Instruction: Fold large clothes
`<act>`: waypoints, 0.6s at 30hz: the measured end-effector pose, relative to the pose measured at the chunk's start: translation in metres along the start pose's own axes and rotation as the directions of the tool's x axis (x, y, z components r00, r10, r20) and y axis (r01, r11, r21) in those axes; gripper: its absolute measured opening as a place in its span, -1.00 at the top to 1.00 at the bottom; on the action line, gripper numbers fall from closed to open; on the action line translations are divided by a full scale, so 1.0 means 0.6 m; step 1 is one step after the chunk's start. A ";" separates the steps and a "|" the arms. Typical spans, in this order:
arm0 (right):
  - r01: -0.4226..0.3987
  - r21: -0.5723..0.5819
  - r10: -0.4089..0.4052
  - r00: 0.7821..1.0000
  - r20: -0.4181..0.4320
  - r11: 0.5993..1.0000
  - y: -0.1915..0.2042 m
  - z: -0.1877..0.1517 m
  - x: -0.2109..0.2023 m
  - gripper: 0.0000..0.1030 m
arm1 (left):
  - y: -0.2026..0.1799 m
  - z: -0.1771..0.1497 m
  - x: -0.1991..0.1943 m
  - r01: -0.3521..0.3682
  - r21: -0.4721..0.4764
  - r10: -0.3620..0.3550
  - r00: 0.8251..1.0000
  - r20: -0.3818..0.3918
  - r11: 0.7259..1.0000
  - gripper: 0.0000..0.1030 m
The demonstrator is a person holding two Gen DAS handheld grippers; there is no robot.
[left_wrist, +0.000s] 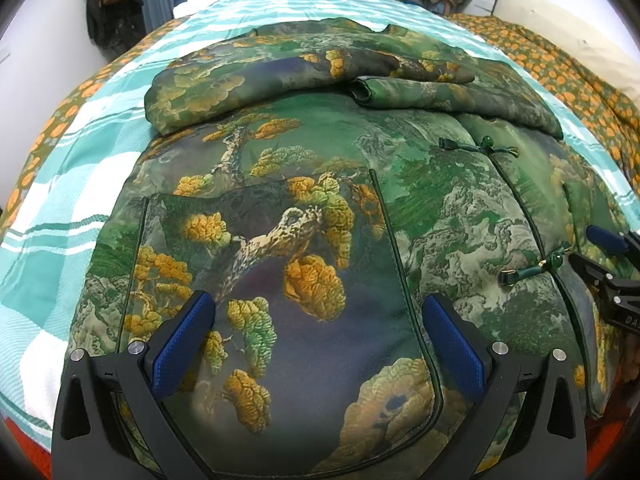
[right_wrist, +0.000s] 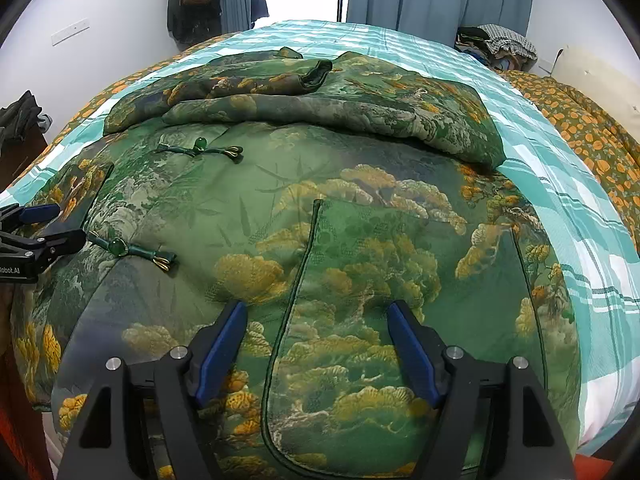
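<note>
A padded green jacket (left_wrist: pixel 320 168) printed with pine trees and orange foliage lies flat on the bed, front up, with both sleeves (left_wrist: pixel 420 88) folded across its upper part. It also fills the right wrist view (right_wrist: pixel 320 184). My left gripper (left_wrist: pixel 320 324) is open above the jacket's left pocket near the hem. My right gripper (right_wrist: pixel 316 328) is open above the right pocket's edge. Each gripper shows at the edge of the other's view: the right one (left_wrist: pixel 600 252), the left one (right_wrist: pixel 48 224). Neither holds cloth.
A teal and white striped sheet (left_wrist: pixel 80 160) covers the bed, over an orange-dotted cover (right_wrist: pixel 592 128). Green knot buttons (right_wrist: pixel 128 250) run down the jacket's front. Piled clothes (right_wrist: pixel 500 48) and curtains stand at the far end. Dark clothes hang on the wall (left_wrist: pixel 112 8).
</note>
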State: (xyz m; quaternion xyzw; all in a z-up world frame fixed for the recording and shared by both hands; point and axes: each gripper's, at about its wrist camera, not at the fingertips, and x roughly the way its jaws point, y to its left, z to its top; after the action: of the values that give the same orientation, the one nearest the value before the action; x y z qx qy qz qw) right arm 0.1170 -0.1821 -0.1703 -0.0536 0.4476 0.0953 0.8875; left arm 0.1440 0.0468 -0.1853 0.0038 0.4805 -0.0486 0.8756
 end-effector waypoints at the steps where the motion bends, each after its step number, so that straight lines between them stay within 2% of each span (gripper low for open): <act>1: 0.000 0.000 0.000 1.000 0.000 1.000 0.000 0.000 0.000 -0.46 | 0.000 0.000 0.000 0.001 0.000 -0.001 1.000 0.000 1.000 -0.99; 12: -0.004 0.006 0.004 1.000 -0.006 1.000 -0.006 0.003 -0.007 -0.46 | 0.006 0.000 -0.023 0.008 -0.026 -0.008 1.000 -0.022 1.000 -0.99; 15: -0.032 0.077 0.029 0.998 0.051 0.997 -0.030 0.009 -0.038 -0.46 | 0.019 0.000 -0.049 0.054 -0.069 -0.056 0.998 -0.022 0.996 -0.98; 18: -0.054 0.167 0.034 0.992 0.121 0.985 -0.076 0.021 -0.081 -0.46 | 0.059 0.004 -0.099 0.112 -0.127 -0.110 0.994 0.024 0.986 -0.98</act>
State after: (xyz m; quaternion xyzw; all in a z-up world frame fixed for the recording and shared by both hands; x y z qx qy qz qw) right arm 0.1087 -0.2301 -0.1235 0.0377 0.4020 0.0794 0.9114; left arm 0.1175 0.0867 -0.1357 -0.0796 0.4748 -0.0666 0.8739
